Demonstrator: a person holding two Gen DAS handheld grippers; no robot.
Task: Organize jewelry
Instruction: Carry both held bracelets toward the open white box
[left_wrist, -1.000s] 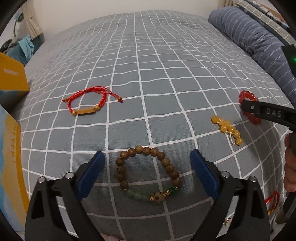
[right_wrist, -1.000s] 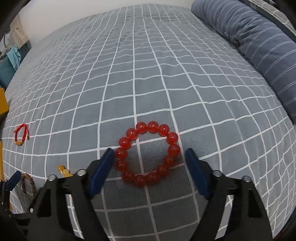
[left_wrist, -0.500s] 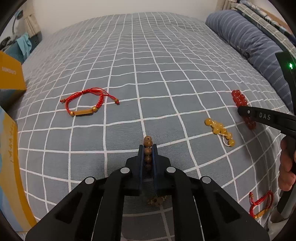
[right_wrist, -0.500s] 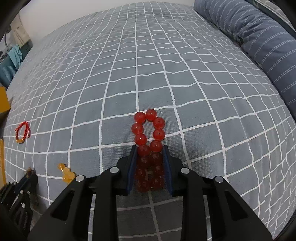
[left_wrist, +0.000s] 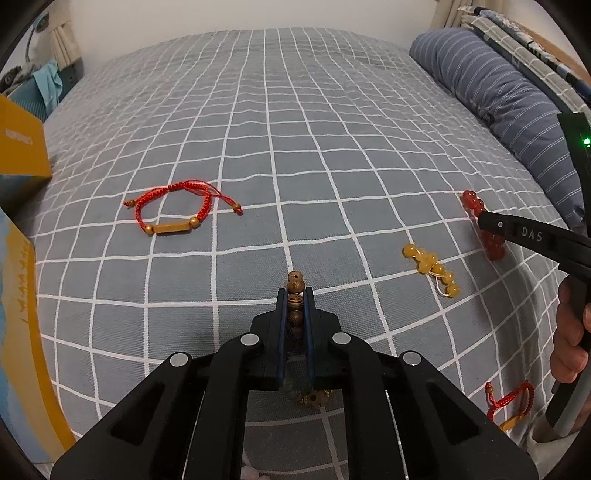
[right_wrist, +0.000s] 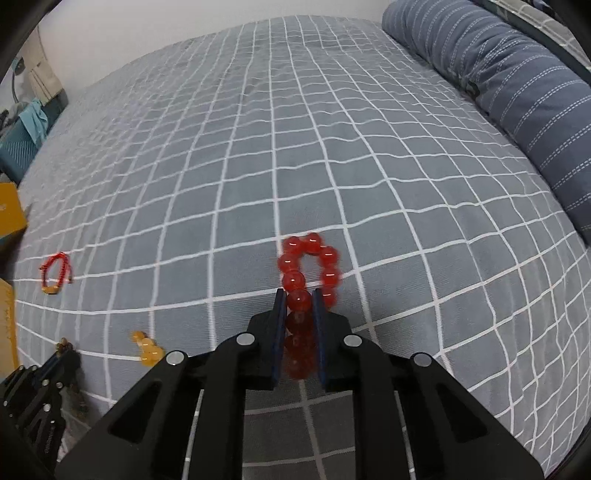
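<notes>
My left gripper (left_wrist: 295, 295) is shut on a brown wooden bead bracelet (left_wrist: 295, 280), squeezed flat between the pads just above the grey checked bedspread (left_wrist: 295, 147). My right gripper (right_wrist: 299, 295) is shut on a red glass bead bracelet (right_wrist: 310, 258), whose far loop sticks out past the fingertips. In the left wrist view the right gripper (left_wrist: 484, 221) shows at the right edge with the red beads (left_wrist: 474, 201). A red cord bracelet (left_wrist: 173, 210) lies at the left, a yellow bead bracelet (left_wrist: 432, 267) between the two grippers.
A second red cord bracelet (left_wrist: 511, 400) lies near the bed's front right edge. A yellow box (left_wrist: 22, 151) stands at the left, another box side (left_wrist: 22, 332) closer in. A striped blue pillow (left_wrist: 498, 96) lies along the right.
Both grippers closed from wide open: the left on the wooden bracelet, the right on the red bead bracelet. Both bracelets got squeezed from rings into narrow loops and lifted slightly.
</notes>
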